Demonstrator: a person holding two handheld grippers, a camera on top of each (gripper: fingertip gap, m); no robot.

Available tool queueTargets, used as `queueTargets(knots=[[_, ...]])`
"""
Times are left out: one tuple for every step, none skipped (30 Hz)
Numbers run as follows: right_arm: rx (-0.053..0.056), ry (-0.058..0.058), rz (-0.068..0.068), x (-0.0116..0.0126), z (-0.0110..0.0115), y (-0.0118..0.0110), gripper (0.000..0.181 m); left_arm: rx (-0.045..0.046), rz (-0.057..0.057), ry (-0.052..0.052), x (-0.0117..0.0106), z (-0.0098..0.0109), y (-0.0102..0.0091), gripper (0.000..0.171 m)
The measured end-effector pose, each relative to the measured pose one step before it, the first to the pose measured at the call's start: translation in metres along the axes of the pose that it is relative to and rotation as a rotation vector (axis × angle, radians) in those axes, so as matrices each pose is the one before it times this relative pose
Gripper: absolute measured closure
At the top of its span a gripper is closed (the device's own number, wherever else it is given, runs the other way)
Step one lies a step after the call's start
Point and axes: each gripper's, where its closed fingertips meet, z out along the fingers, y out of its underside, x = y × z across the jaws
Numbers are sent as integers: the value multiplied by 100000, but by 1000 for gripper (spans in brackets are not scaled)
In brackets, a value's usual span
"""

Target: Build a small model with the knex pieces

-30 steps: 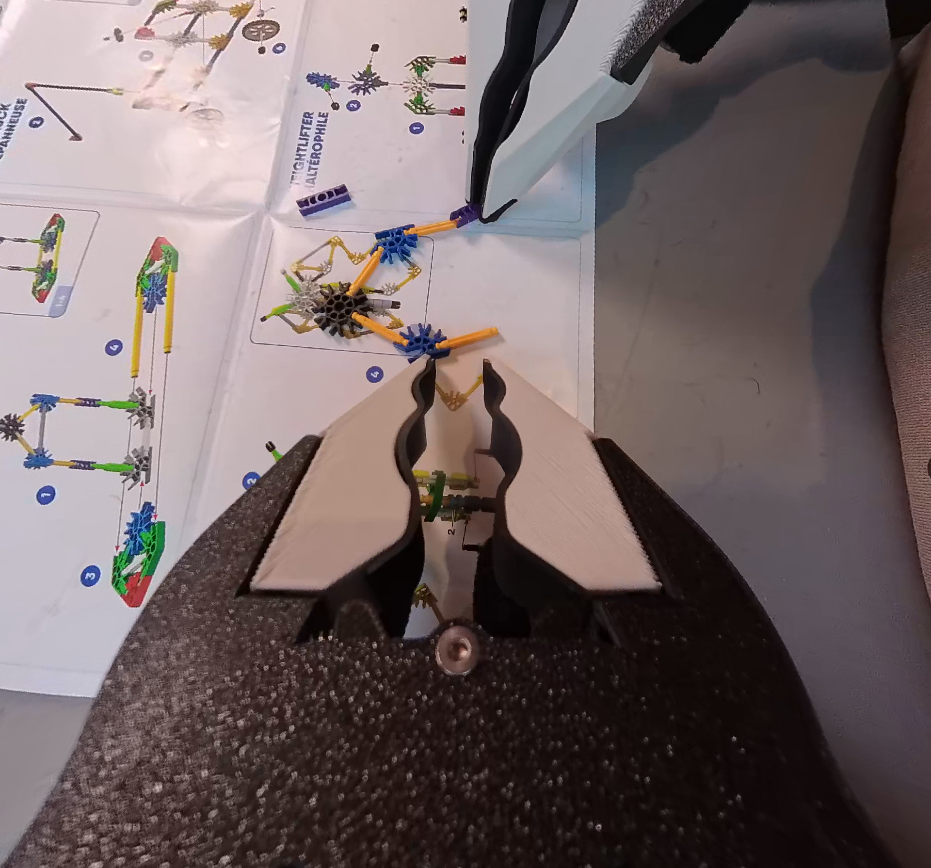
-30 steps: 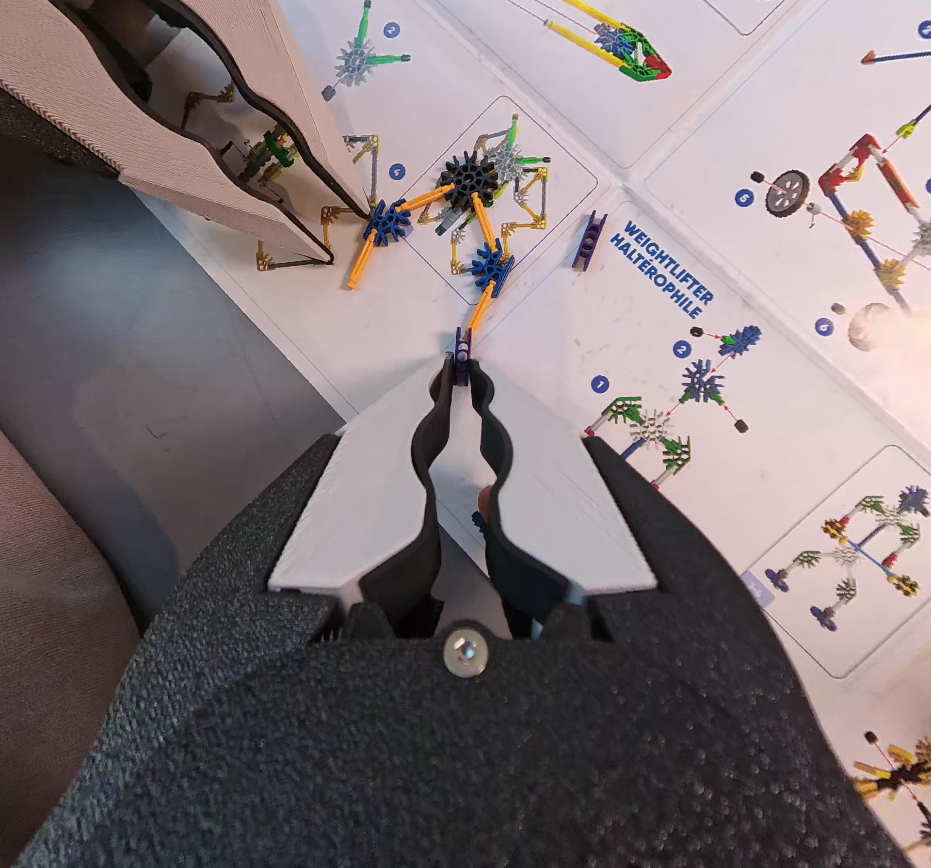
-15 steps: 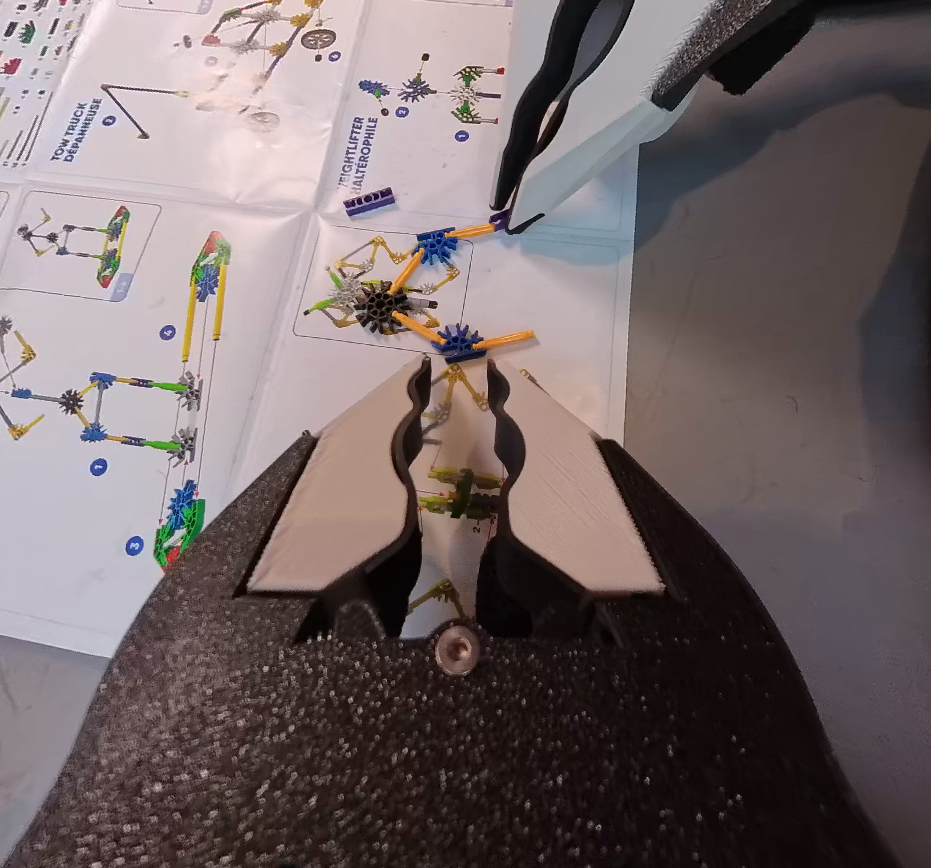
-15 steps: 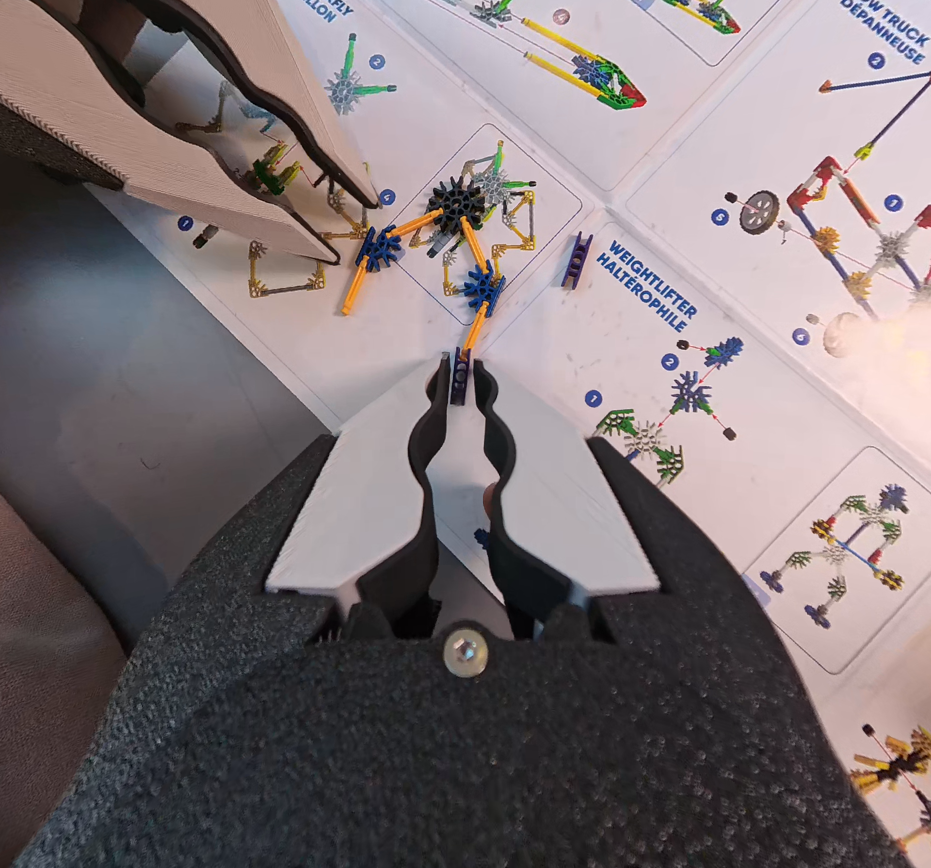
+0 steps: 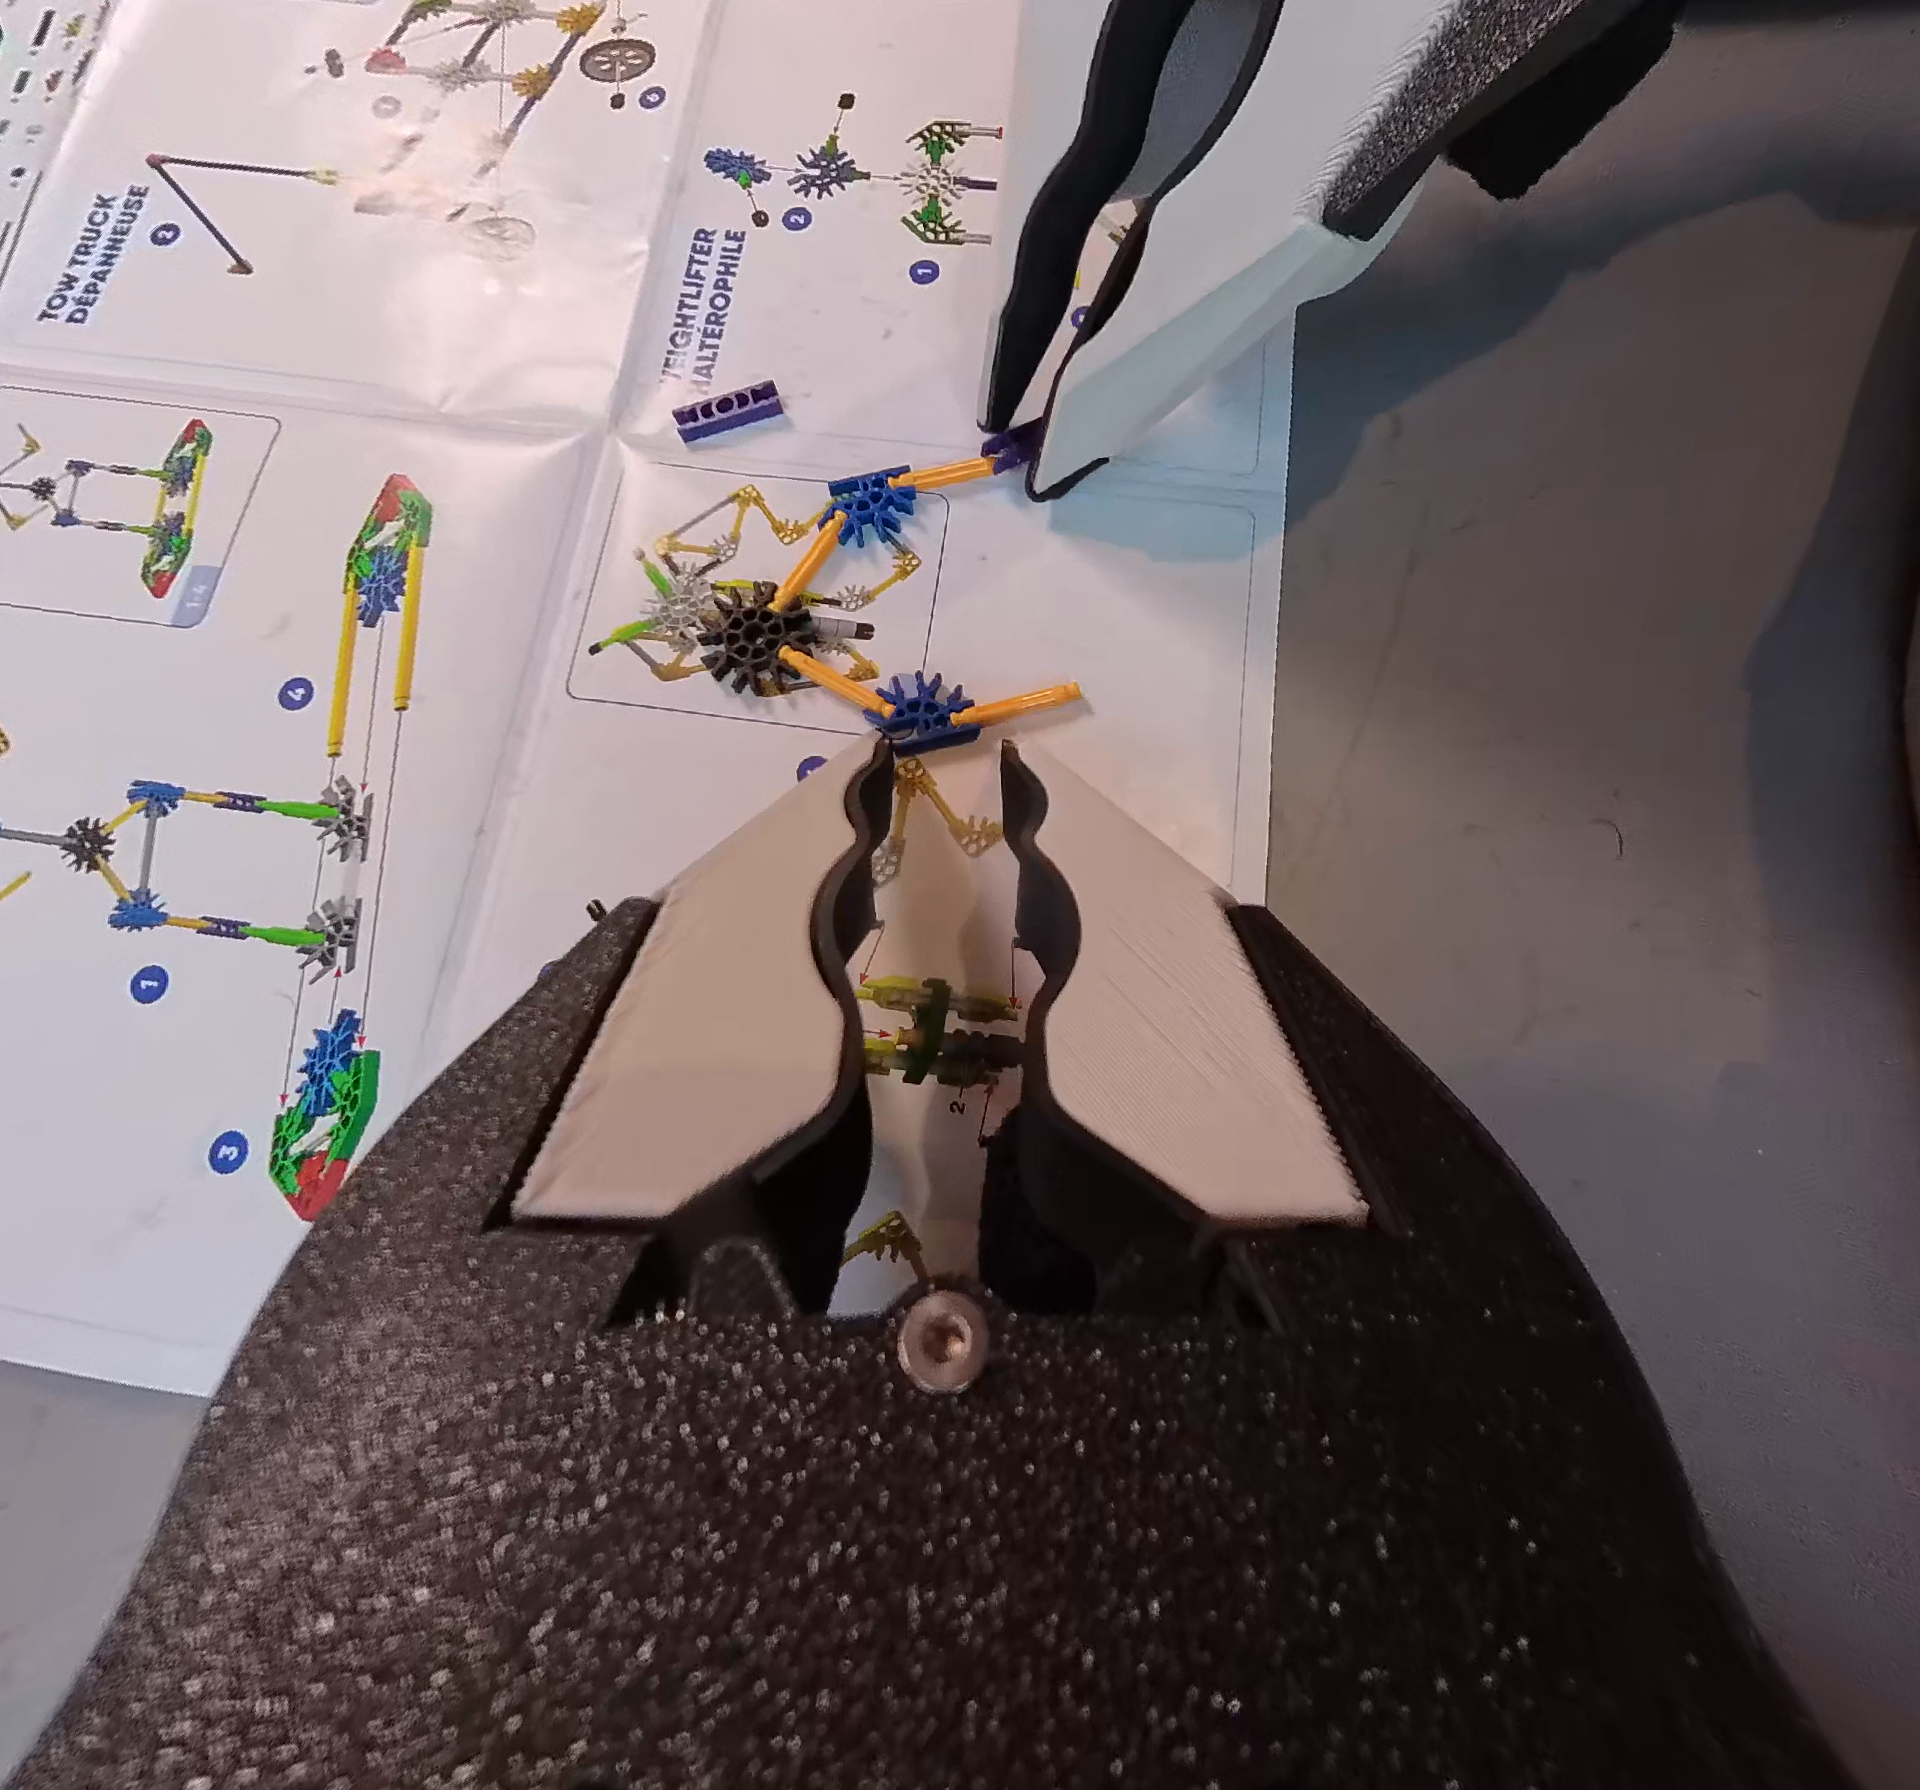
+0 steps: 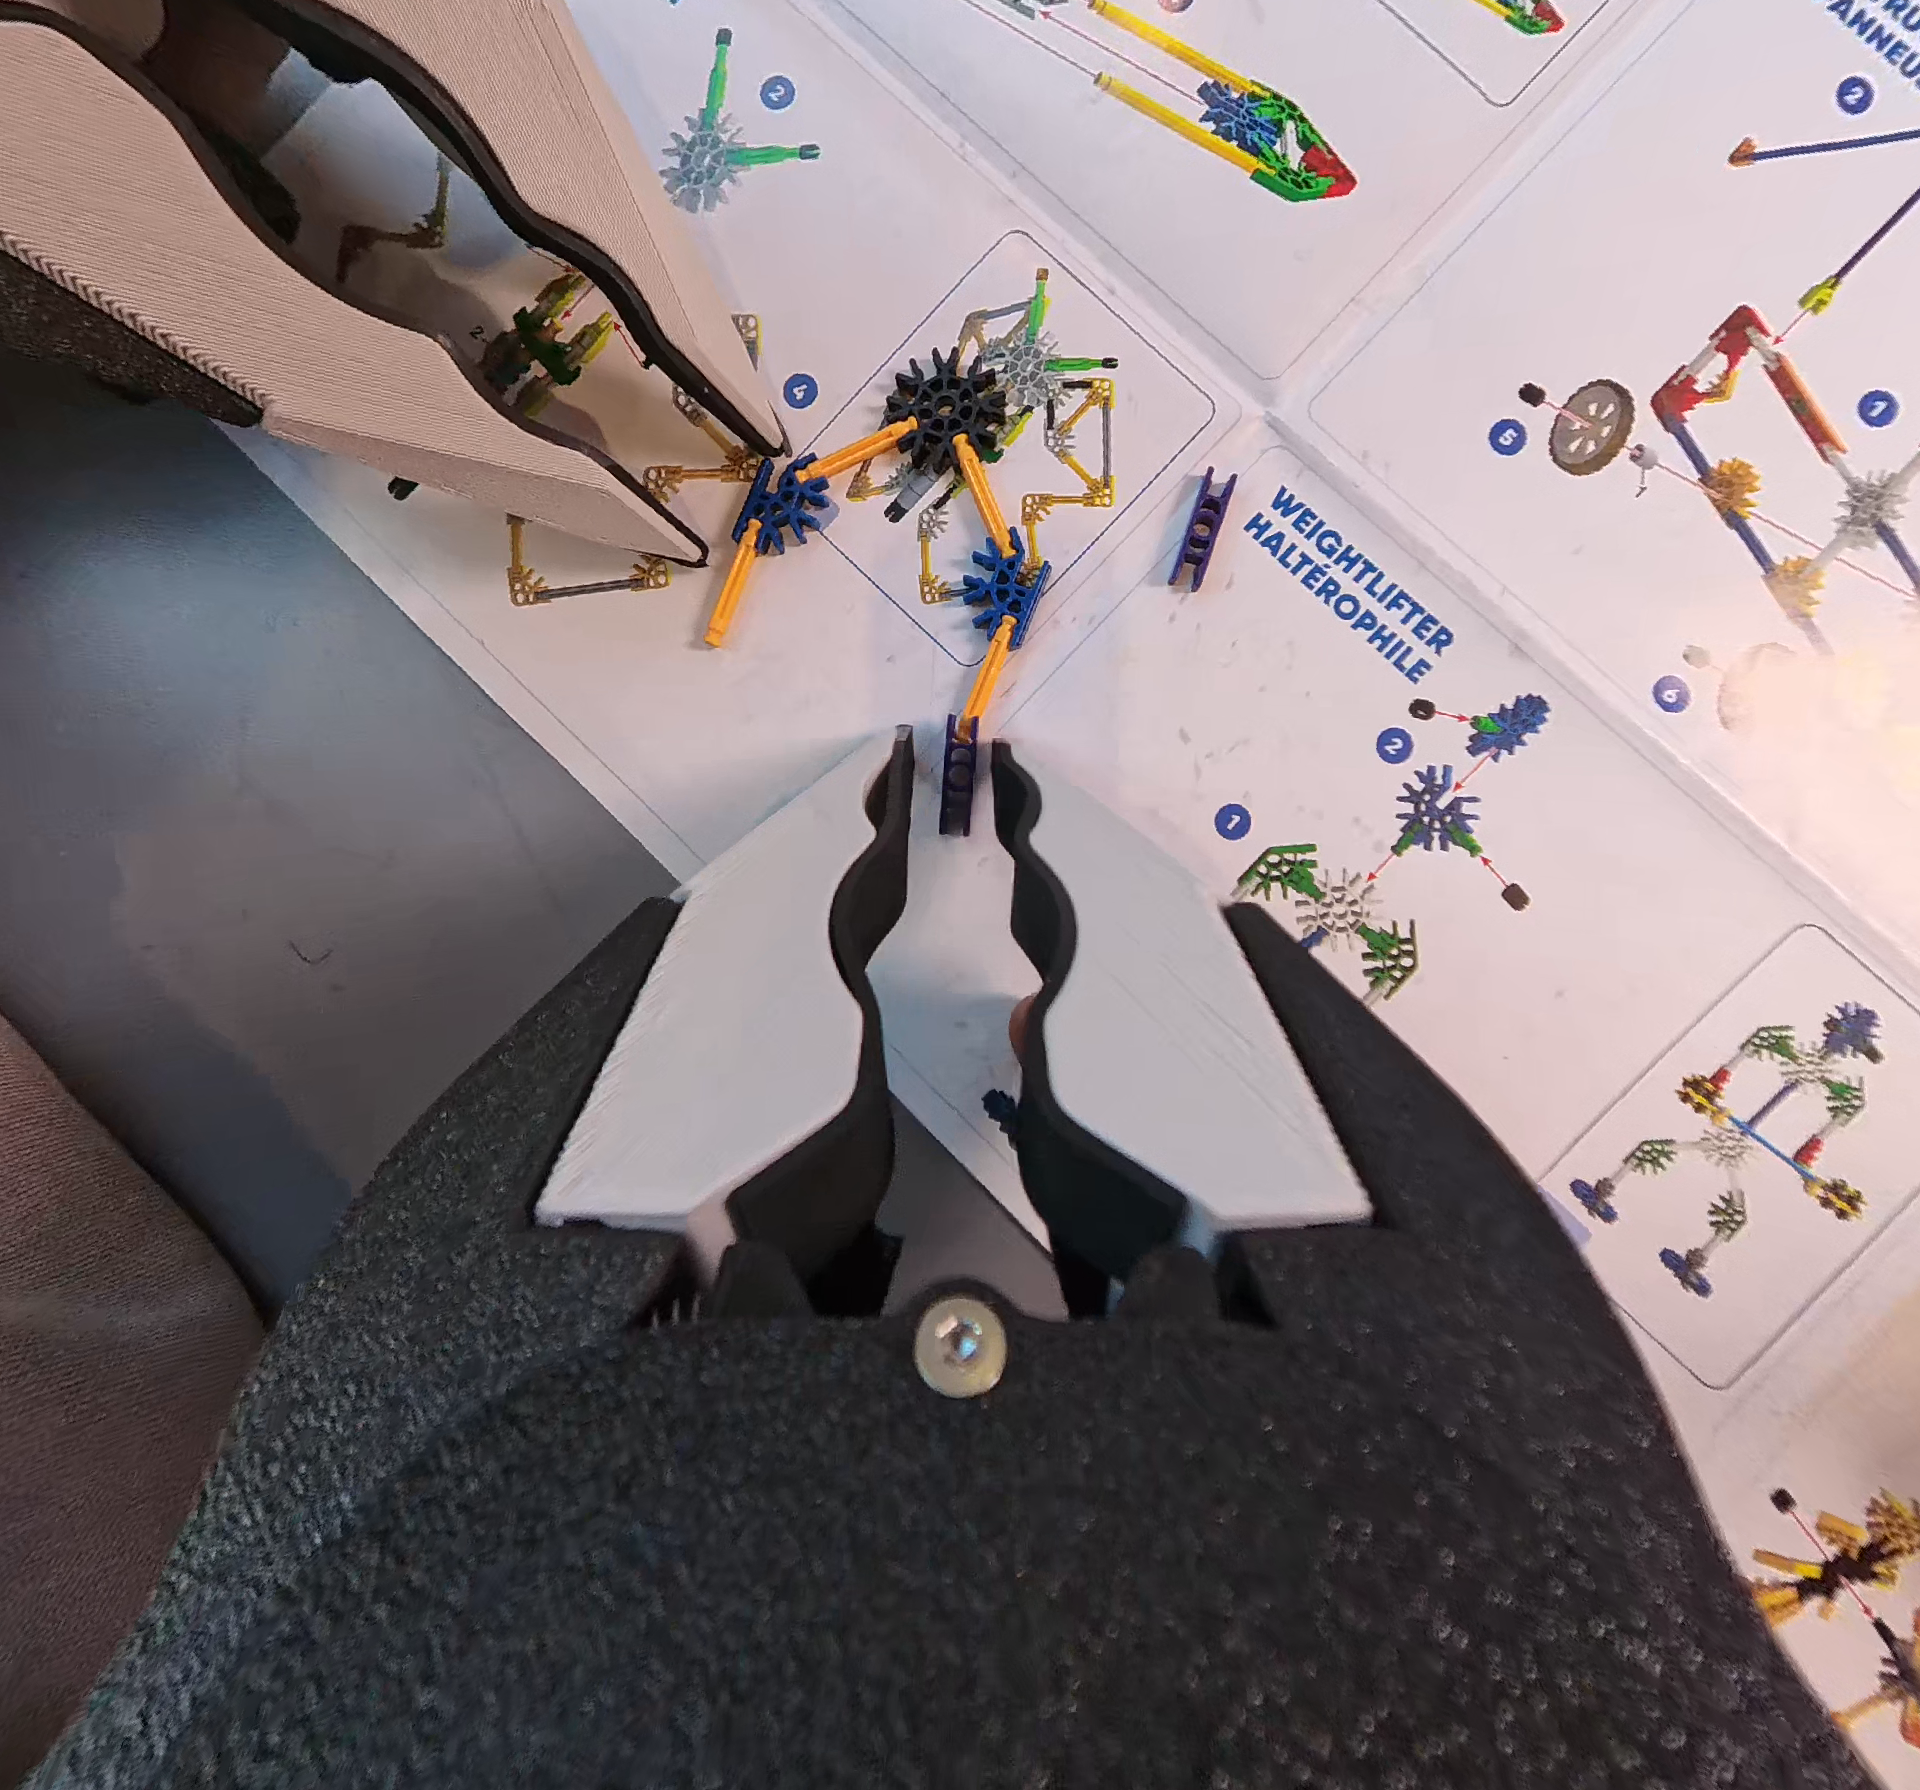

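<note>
Purple connector clip (image 6: 958, 776) is being flanked by right gripper (image 6: 951, 748) fingertips; jaws slightly parted, right pad touching clip, small gap on left, so no firm clamp judged. Clip is being seated on end of orange rod (image 6: 985, 678) from blue snowflake connector (image 6: 1003, 585). Left gripper (image 5: 943, 753) is being kept partly open, nothing held, tips just beside second blue connector (image 5: 920, 701), likely bracing assembly around black hub (image 5: 756, 637). Spare purple clip (image 5: 727, 408) is lying apart on white instruction sheet (image 5: 1143, 618), grey table (image 5: 1558, 805) beneath.
</note>
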Motion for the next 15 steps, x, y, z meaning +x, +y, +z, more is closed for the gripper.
queueTargets(knots=[[222,561,-599,83,-75,-40,168,-105,13,156,28,-9,3,151],[105,242,-446,36,-63,-36,169,-90,34,195,39,-7,13,151],[173,50,-317,-21,-23,-42,172,-73,82,197,50,4,0,151],[175,220,-173,1,-8,-45,175,-60,105,214,51,-2,-9,151],[-378,370,-200,41,34,38,176,-49,85,174,47,6,-3,151],[-791,358,-191,58,60,120,176,-39,53,170,48,-4,5,151],[-378,62,235,20,19,56,176,-25,28,275,65,8,-7,151],[-175,158,610,47,-11,3,177,-7,69,295,72,4,-4,151],[-127,215,213,26,-14,25,177,4,142,167,56,9,-11,151],[-11,150,96,6,9,22,177,-7,141,174,64,14,-14,151],[25,-5,266,2,14,13,177,-18,95,243,56,8,-8,151],[-185,-152,187,-5,44,48,177,-25,95,188,48,8,-7,151],[-21,-216,378,4,43,24,177,-26,116,84,32,8,-7,151],[-230,-136,220,5,-22,21,177,-30,62,11,11,-2,4,151],[-267,90,-141,9,-16,17,176,-38,-34,51,2,-15,3,151]])
